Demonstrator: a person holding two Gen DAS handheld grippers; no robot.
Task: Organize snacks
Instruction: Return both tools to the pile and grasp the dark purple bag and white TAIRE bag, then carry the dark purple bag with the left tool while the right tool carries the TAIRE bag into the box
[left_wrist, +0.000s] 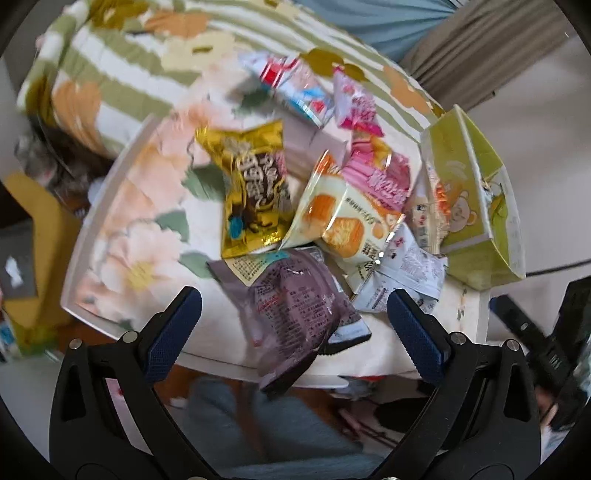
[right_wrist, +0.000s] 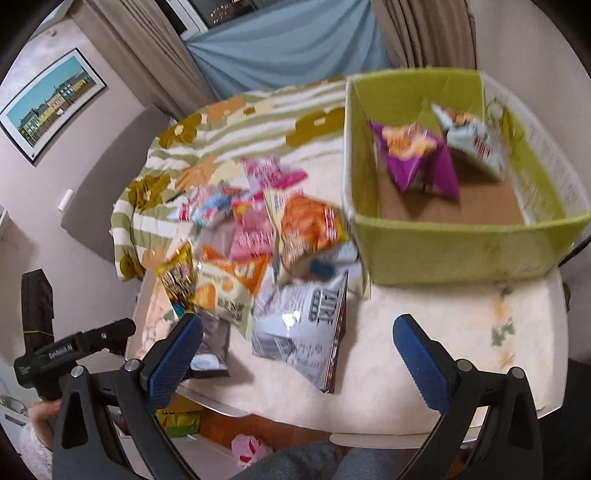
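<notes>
The left gripper's pads (left_wrist: 173, 332) were dark blue with a fine knurled texture on black arms. Between them lay a grey-purple packet (left_wrist: 295, 317) (white print). Beyond it lay a gold packet (left_wrist: 251, 192) and a cream-and-orange packet (left_wrist: 332, 218). Ahead of the right gripper's fingers, the box (right_wrist: 461, 247) was lime green, holding a purple bag (right_wrist: 417, 162).

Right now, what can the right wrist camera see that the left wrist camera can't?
Only the right wrist view looks down into the green box, where a purple packet and a pale blue packet lie, and it shows a framed picture on the wall. Only the left wrist view shows the dark purple packet whole, sticking out past the table edge. Both show the gold packet and the snack pile.
</notes>
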